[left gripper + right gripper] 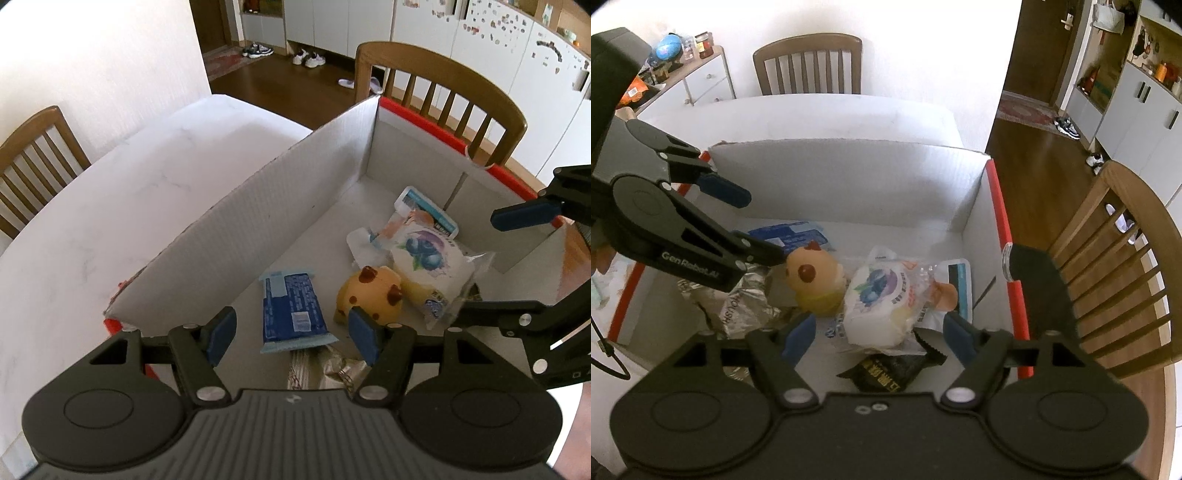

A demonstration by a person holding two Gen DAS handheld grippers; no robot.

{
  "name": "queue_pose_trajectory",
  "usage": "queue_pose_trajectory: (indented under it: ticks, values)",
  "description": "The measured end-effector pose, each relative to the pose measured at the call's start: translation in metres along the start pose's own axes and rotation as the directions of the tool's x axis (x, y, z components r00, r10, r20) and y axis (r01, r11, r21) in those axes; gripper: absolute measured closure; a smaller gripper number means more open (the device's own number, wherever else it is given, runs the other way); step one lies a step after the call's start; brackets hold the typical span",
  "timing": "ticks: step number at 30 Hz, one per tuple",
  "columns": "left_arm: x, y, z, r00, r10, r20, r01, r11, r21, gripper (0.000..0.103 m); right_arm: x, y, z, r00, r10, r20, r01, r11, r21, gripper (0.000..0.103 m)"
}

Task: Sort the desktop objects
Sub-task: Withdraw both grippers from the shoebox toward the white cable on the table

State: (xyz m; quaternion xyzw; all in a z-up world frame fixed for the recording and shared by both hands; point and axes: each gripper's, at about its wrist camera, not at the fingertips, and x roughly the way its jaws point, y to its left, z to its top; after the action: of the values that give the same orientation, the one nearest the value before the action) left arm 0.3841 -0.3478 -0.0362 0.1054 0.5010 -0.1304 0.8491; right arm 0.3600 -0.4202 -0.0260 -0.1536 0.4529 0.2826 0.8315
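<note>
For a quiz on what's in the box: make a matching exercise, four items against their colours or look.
Items:
1. Snack bar wrapper
2. Soft toy
3. Bun packet
4. Crumpled bag

Looks:
A. Shiny silver foil
B. Yellow with brown spots
C. Dark blue with pale blue ends
D. Clear wrap with a blueberry picture

Pairs: 1-C, 2-B, 3-D, 4-A

All four lie inside the white cardboard box.
</note>
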Motion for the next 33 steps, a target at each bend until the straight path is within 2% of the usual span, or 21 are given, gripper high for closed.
queue_pose_trajectory:
  ticks: [14,17,23,33]
  values:
    - [-0.047,0.001,-0.025,0.995,-0.06,0.075,0.062,0.998,-0.029,0.033,-0.038,0.014,0.0,0.997,0.036,0.062,-0.037,0.999,0.015,0.018]
    - [-0.057,-0.001,-0.031,0.993,-0.075,0.089,0.078,0.996,-0.03,0.027,-0.044,0.019,0.0,0.996,0.04,0.077,-0.041,0.999,0.017,0.017]
    - [-0.073,-0.005,-0.043,0.987,-0.099,0.127,0.104,0.994,-0.03,0.022,-0.053,0.027,-0.003,0.994,0.045,0.098,-0.048,0.998,0.031,0.016]
    - [-0.107,0.004,-0.079,0.973,-0.074,0.216,0.101,0.988,-0.119,0.022,-0.071,0.048,-0.01,0.988,0.056,0.144,-0.066,0.996,0.065,0.01]
